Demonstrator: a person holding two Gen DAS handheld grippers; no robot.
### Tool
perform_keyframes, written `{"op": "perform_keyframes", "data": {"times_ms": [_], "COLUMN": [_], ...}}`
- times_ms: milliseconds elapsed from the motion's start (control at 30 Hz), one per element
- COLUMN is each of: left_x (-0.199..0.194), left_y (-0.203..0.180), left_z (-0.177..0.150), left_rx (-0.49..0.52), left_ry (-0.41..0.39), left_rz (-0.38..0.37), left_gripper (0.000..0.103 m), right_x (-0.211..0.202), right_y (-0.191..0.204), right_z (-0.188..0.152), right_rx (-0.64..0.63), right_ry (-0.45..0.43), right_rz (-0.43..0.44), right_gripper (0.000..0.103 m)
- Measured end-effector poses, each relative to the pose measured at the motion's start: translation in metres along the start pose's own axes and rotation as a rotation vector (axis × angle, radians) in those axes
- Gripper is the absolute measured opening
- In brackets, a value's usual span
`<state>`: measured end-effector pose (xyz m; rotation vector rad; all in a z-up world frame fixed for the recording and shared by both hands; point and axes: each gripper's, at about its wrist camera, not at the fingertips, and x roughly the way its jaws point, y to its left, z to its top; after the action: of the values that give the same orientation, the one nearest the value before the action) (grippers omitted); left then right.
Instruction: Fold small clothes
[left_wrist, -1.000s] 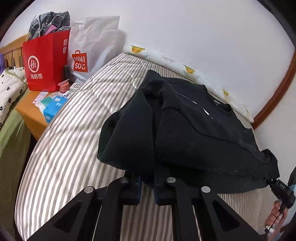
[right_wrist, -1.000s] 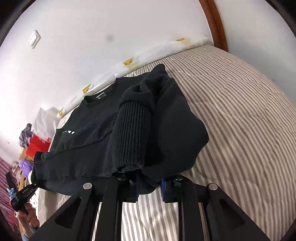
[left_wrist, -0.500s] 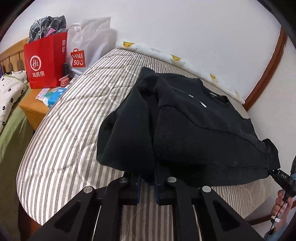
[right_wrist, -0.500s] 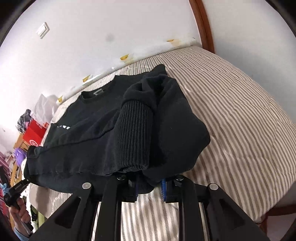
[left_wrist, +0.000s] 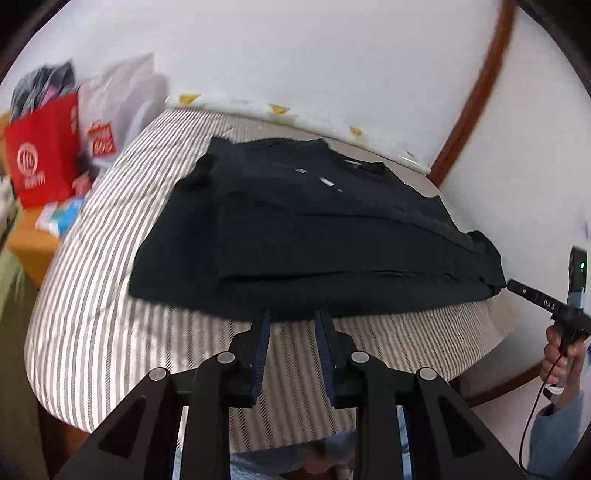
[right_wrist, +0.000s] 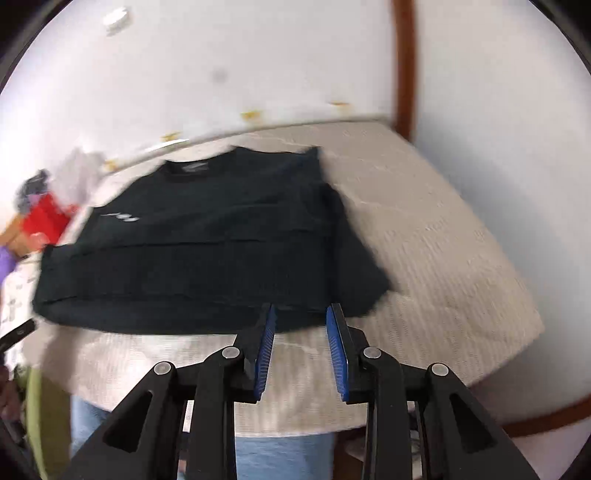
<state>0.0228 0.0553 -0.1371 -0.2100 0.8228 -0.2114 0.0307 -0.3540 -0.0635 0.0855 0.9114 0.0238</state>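
Observation:
A black sweater (left_wrist: 314, 229) lies flat on the striped bed (left_wrist: 85, 295), neck toward the wall and both sleeves folded in over the body. My left gripper (left_wrist: 293, 314) hovers just off the near hem. Its jaws are opening and nothing is between the blue pads. In the right wrist view the sweater (right_wrist: 207, 251) spreads across the bed (right_wrist: 443, 258). My right gripper (right_wrist: 302, 308) is at the near hem toward the garment's right side, with jaws opening and empty. The right gripper's body (left_wrist: 532, 295) also shows by the sweater's corner, held by a hand (left_wrist: 557, 354).
A red paper bag (left_wrist: 40, 155) and a white shopping bag (left_wrist: 114, 107) stand at the bed's far left, by a wooden nightstand (left_wrist: 29, 240) with small packets. A white wall with brown trim (left_wrist: 476, 92) runs behind the bed. Blue-jeaned legs (right_wrist: 280, 458) stand at the near edge.
Both grippers were shut on bunched sweater cloth; now both have let go and drawn back from the bed. The sweater has dropped flat.

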Motion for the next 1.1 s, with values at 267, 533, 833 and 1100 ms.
{"op": "perform_keyframes", "data": {"times_ms": [267,533,833,1100], "left_x": [0.024,0.041,0.053,0.061], "left_y": [-0.008,-0.004,0.001,0.006], "left_z": [0.012,0.016,0.035,0.063], "left_rx": [-0.021,-0.035,-0.055,-0.084], "left_ry": [0.036,0.075,0.070,0.017], "left_rz": [-0.001,0.043,0.098,0.075], "left_gripper": [0.024,0.020,0.017,0.017], "right_x": [0.049,0.052,0.068,0.092], "right_y": [0.029,0.016,0.033,0.025], "right_z": [0.002,0.005,0.027,0.065], "right_rx": [-0.013,0.052,-0.056,0.001], "right_ry": [0.109,0.121,0.111,0.078], "right_rz": [0.072,0.115,0.001,0.064], "right_gripper": [0.016,0.016,0.012,0.012]}}
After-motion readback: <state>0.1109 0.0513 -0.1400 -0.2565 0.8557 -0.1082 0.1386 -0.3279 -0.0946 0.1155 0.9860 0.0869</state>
